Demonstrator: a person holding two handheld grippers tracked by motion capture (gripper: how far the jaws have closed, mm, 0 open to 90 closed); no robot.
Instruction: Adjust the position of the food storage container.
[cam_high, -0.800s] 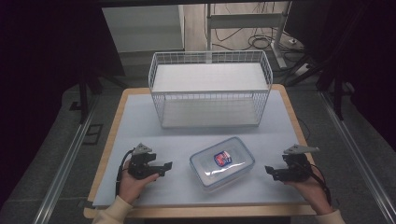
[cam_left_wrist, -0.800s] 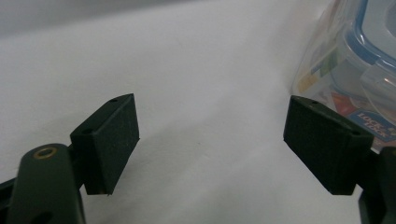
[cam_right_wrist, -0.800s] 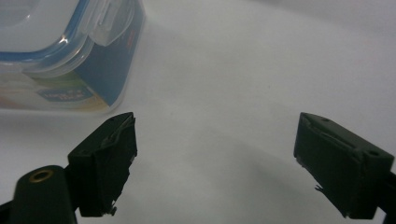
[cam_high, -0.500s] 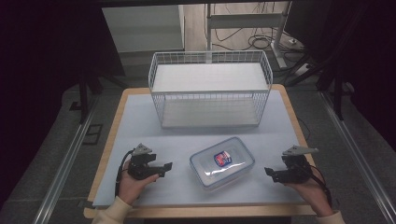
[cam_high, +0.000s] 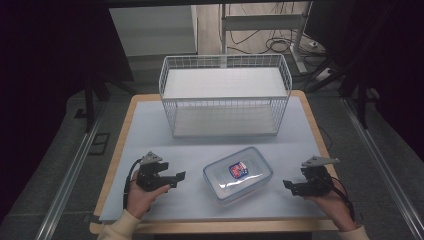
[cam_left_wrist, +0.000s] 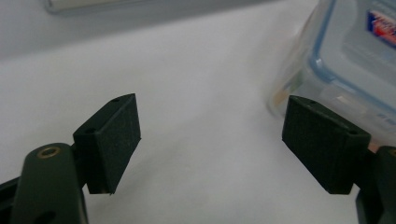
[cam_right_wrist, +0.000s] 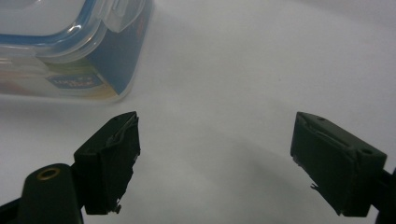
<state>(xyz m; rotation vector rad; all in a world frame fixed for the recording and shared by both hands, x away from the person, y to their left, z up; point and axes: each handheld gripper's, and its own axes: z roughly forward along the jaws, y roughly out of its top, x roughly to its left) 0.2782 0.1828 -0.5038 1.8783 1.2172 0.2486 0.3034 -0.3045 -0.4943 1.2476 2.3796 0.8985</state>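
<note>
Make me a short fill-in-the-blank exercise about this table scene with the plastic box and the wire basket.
1. The lidded plastic box lies on the table between the two hand-held ____.
2. The white wire basket stands ____ the box, farther from the person.
3. The left hand-held gripper has its jaws ____, with nothing between them.
4. The clips of the box lid are edged in the colour ____.

Missing words: grippers; behind; open; blue

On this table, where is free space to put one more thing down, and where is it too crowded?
Free: the strip between the wire basket and the plastic box, and the mat left of the basket's front. Inside, the basket looks bare too. Crowded: the near edge, where the left gripper, the box and the right gripper stand in a row.
</note>
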